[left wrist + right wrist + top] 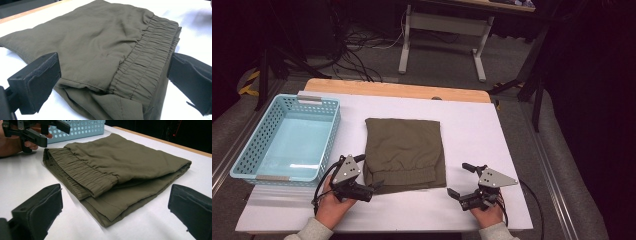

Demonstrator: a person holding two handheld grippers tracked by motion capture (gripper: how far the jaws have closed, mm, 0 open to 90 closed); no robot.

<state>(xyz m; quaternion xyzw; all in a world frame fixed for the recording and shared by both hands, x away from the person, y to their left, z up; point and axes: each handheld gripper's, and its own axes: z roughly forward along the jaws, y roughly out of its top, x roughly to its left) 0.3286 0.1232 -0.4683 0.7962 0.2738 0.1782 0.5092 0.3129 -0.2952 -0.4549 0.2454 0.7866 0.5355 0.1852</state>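
Our left hand-held gripper (373,186) stands wide open at the near left corner of the folded olive trousers (404,147), its jaws straddling the elastic waistband (147,62) without yet closing on it. Our right hand-held gripper (460,181) is also spread wide, just off the near right corner and apart from the cloth. The trousers lie flat in the middle of the white bench (472,130), with the empty blue basket (247,150) just beside them on the left. We judge the main risk to be a shallow bite: if we pinch only the top layer, the fold would open as we lift. Uneven lifting by our two sides could also let the stack sag and catch on the basket rim.
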